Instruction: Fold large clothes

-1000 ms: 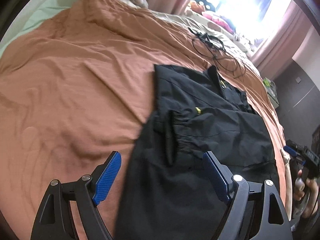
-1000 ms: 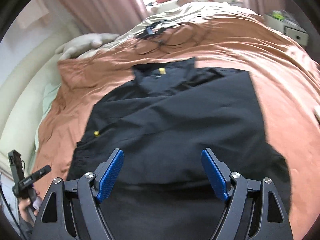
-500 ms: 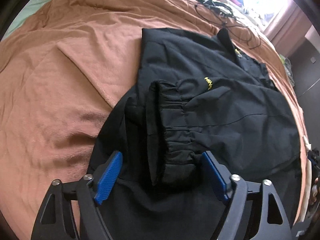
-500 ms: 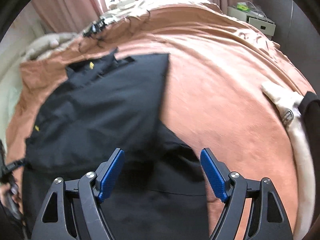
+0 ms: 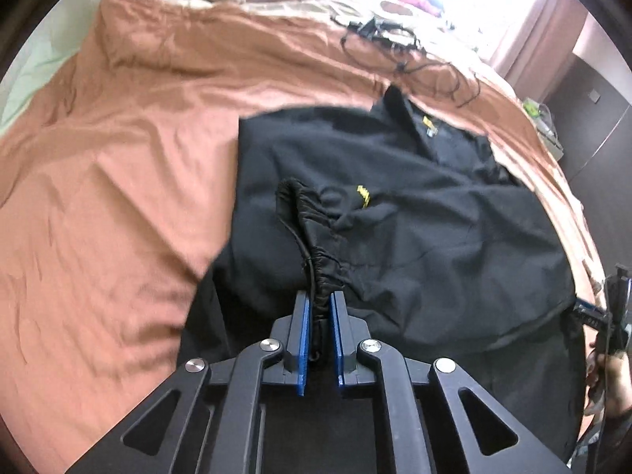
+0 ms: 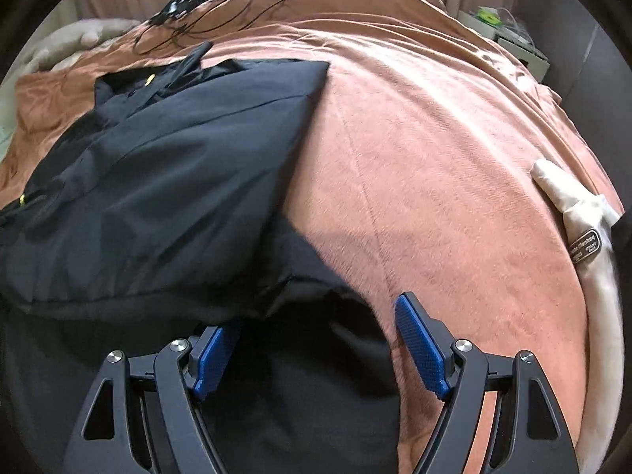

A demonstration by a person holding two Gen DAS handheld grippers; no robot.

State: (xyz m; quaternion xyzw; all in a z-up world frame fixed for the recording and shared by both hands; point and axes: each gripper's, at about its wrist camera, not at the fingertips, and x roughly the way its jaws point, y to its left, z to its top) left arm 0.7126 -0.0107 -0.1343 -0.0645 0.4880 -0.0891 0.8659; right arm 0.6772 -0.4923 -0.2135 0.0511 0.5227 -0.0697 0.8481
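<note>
A black jacket (image 5: 414, 205) lies spread on the orange-brown bed cover (image 5: 118, 197), with a sleeve folded across its front. In the left wrist view my left gripper (image 5: 320, 304) is closing its jaws, and the blue pads press on the sleeve's gathered elastic cuff (image 5: 316, 237). My right gripper (image 6: 316, 316) stands open low over the jacket's (image 6: 158, 181) near right edge. Black cloth lies between its fingers and drapes over the left fingertip (image 6: 217, 351). The right pad (image 6: 418, 339) is over the bed cover (image 6: 434, 158).
A tangle of black cables (image 5: 414, 51) lies on the bed beyond the collar. A white cloth item with a label (image 6: 584, 213) sits at the bed's right edge. A nightstand (image 6: 513, 39) stands far right. A hand (image 5: 608, 379) holds the other gripper at the left wrist view's right edge.
My left gripper went from wide open to closed on the sleeve cuff. My right gripper swung right and sank to the jacket's near right edge, still open.
</note>
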